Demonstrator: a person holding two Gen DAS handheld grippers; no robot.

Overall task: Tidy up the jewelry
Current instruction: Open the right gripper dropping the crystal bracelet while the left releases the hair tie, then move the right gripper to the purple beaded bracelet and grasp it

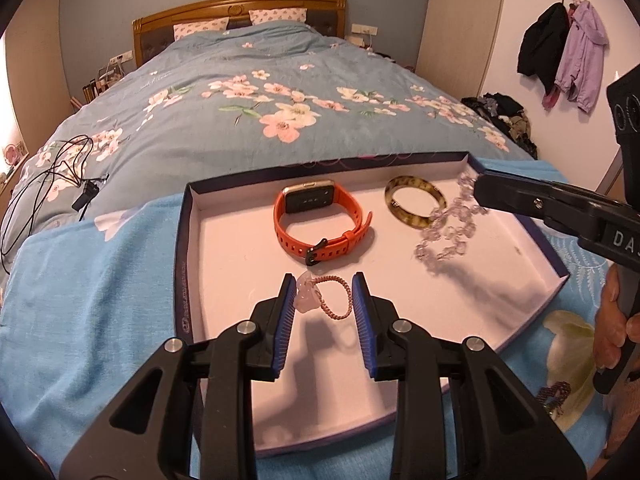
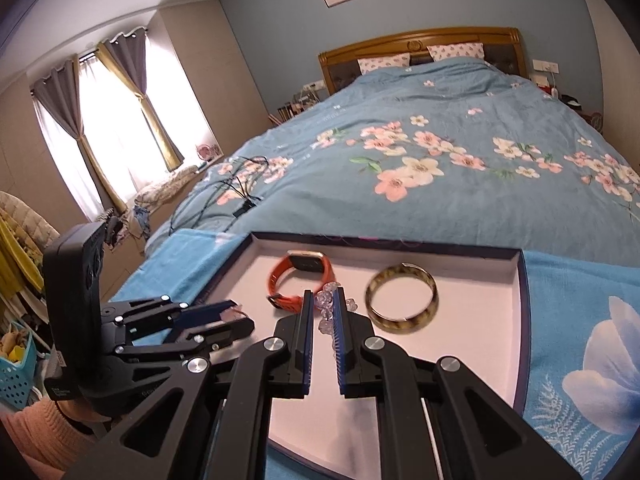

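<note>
Your left gripper (image 1: 324, 280) gapes around one coiled hair tie (image 1: 332, 298); right gripper (image 2: 323, 298) pinches one clear bead strand (image 1: 444, 236). Tray (image 1: 240, 240): one rubber watch (image 1: 316, 220), one glossy bangle (image 1: 416, 204).

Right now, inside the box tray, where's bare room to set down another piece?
Free: the tray floor's left strip, between its left wall and the orange watch, and the near right corner below the clear bead strand. Crowded: the far right, where bangle and beads overlap, and around the pink bracelet.
</note>
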